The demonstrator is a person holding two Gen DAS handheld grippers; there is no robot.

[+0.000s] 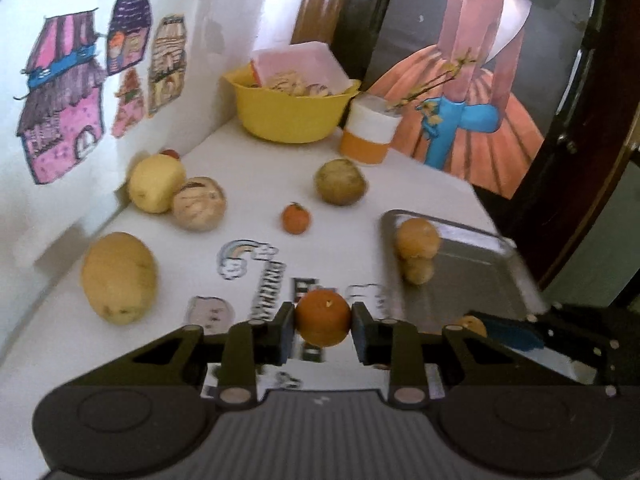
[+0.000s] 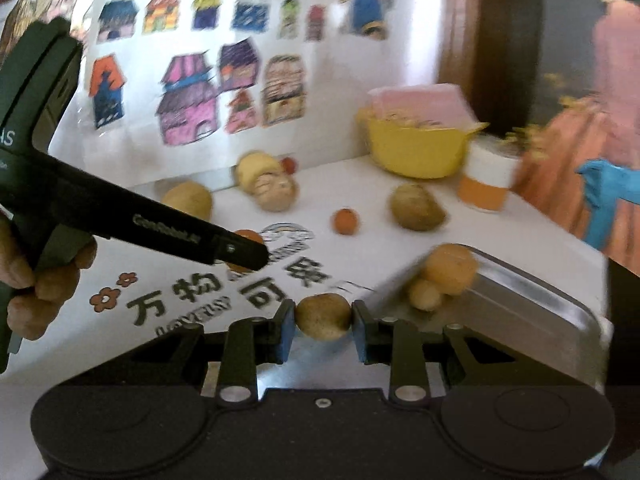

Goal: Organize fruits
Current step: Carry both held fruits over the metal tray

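Metal tray (image 1: 472, 276) holds two fruits; each hand-held gripper grips one.

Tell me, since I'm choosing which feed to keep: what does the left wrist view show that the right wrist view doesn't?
Only the left wrist view shows the left gripper closed on an orange. Only the right wrist view shows the right gripper closed on a small brown fruit, plus a hand. Both show the metal tray, yellow bowl and small tangerine.

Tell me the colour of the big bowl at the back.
Yellow bowl; the left wrist view shows it best.
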